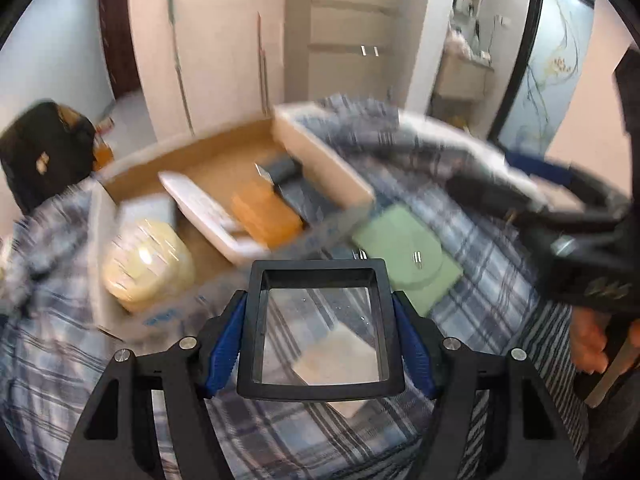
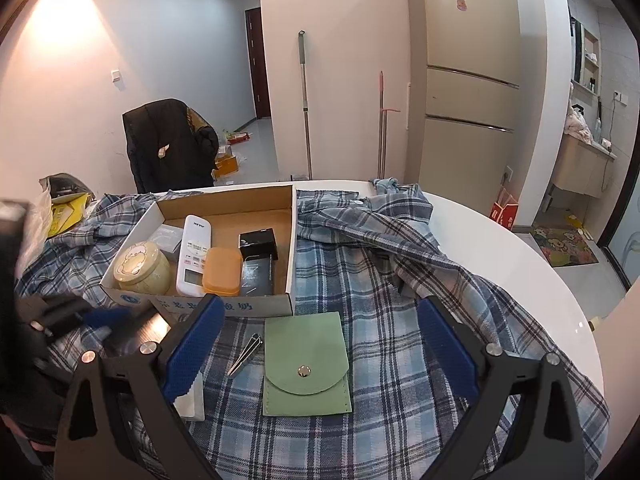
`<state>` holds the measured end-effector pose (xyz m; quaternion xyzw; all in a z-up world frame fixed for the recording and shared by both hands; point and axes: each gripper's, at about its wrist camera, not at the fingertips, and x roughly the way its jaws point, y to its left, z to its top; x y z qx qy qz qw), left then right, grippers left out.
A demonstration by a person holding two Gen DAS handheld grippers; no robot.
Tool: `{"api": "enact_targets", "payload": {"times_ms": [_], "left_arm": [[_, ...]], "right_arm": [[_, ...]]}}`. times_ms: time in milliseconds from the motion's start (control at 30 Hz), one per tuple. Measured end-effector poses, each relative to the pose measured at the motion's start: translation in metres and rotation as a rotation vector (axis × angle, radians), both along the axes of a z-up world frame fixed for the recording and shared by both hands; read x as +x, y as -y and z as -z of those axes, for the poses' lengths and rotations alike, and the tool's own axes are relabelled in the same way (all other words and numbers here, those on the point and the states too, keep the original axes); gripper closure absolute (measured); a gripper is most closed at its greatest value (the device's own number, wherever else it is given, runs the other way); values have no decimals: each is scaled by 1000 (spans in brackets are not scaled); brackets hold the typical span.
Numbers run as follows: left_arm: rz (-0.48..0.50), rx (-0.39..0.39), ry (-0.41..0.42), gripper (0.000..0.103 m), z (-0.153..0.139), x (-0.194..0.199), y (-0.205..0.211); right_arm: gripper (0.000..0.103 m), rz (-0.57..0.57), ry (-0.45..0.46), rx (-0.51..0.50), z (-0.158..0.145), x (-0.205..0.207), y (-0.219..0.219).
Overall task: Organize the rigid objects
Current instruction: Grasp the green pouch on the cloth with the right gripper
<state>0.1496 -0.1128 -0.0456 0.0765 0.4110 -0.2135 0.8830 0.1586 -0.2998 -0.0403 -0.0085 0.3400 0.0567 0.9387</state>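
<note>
My left gripper (image 1: 319, 296) is shut on a black-framed clear rectangular piece (image 1: 318, 270), its blue pads against the frame's two sides, just in front of the cardboard box (image 1: 324, 160). The box holds a cream jar (image 2: 142, 268), a white remote (image 2: 194, 256), an orange case (image 2: 222, 272) and a black box (image 2: 258, 240). My right gripper (image 2: 320, 352) stands open above a green snap pouch (image 2: 306, 364) lying flat on the plaid cloth. Metal clippers (image 2: 246, 354) lie just left of the pouch. A white flat item (image 2: 192, 400) lies under the left pad.
A plaid shirt (image 2: 400, 280) covers most of the round white table (image 2: 520, 260). A chair with a black jacket (image 2: 168, 144) stands behind the table. A plastic bag with yellow packaging (image 2: 64, 212) sits at the far left. A person's hand (image 1: 588, 340) grips the right handle.
</note>
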Motion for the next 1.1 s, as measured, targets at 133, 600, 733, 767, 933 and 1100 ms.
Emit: {"api": "enact_targets", "payload": {"times_ms": [133,600,733,767,933,1100], "left_arm": [[-57,-65,192,31,-24,-16,-13],[-150,-183,341,31,-27,-25,-50],[-153,-176,371,31,-26,-33,-50],[-153,-183,382,31,-28,-35,-52],[-199,-219,379,31,-27,-32,-63],[-229,-254,317,31,-20,-21,-73]], "right_arm": [[6,24,-13,15,2,3,3],[21,3,-256,134,21,28,4],[39,1,-376,122,43,47,-5],[41,-3,-404,115,49,51,-8],[45,-18,-410,-17,57,55,-21],[45,-32,-426,-78,63,59,-25]]}}
